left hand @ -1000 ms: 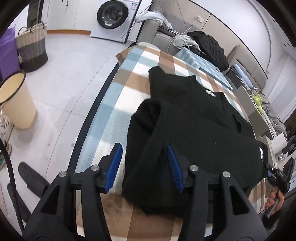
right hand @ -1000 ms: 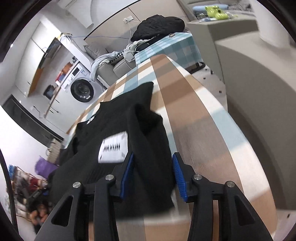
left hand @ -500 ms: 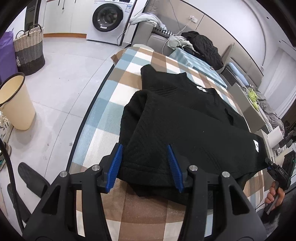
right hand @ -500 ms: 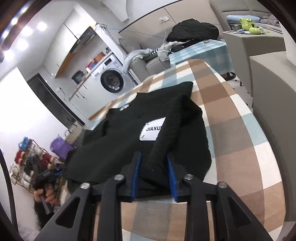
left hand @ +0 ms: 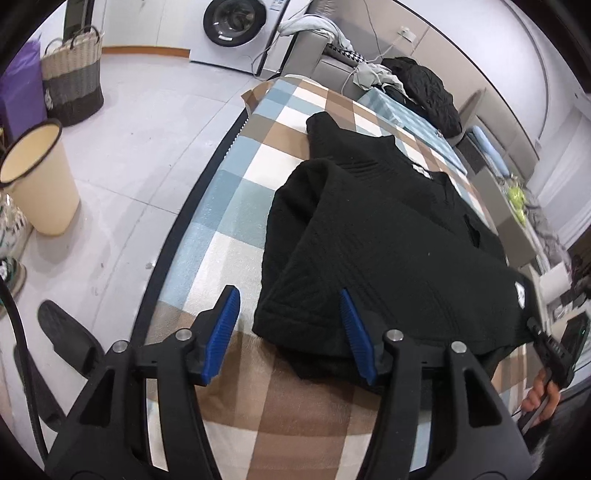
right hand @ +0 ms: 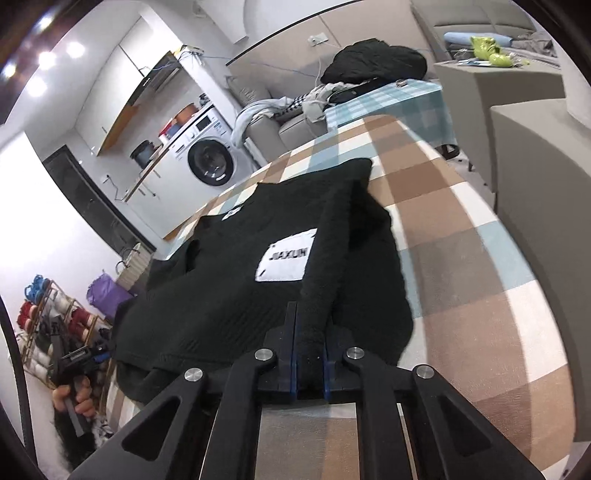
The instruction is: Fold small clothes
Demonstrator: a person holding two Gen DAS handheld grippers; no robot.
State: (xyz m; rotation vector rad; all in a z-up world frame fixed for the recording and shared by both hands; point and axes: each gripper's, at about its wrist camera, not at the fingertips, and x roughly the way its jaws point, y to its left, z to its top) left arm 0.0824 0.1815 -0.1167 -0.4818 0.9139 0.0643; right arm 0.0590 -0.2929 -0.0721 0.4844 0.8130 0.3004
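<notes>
A black knit sweater (left hand: 388, 236) lies partly folded on the checked tablecloth (left hand: 236, 206). In the left wrist view my left gripper (left hand: 288, 295) hovers at the sweater's near left corner. Its jaws are opening, and the corner lies between the blue pads (left hand: 223, 325) without being pinched. In the right wrist view my right gripper (right hand: 308, 325) is shut on a raised fold of the sweater (right hand: 332, 258), beside a white label (right hand: 286, 254). Each view shows the other gripper in a person's hand at the table's near edge, the right gripper (left hand: 550, 354) and the left gripper (right hand: 74, 362).
Left of the table on the floor stand a cream bin (left hand: 37, 181) and a woven basket (left hand: 72, 81), with a washing machine (left hand: 236, 22) behind. A sofa with heaped clothes (left hand: 421, 88) lies past the far end. Grey blocks (right hand: 535, 184) flank the table's right side.
My right gripper's jaws have closed onto a fold of the sweater and the wrist has rolled. My left gripper's pads have spread wider around the sweater's corner.
</notes>
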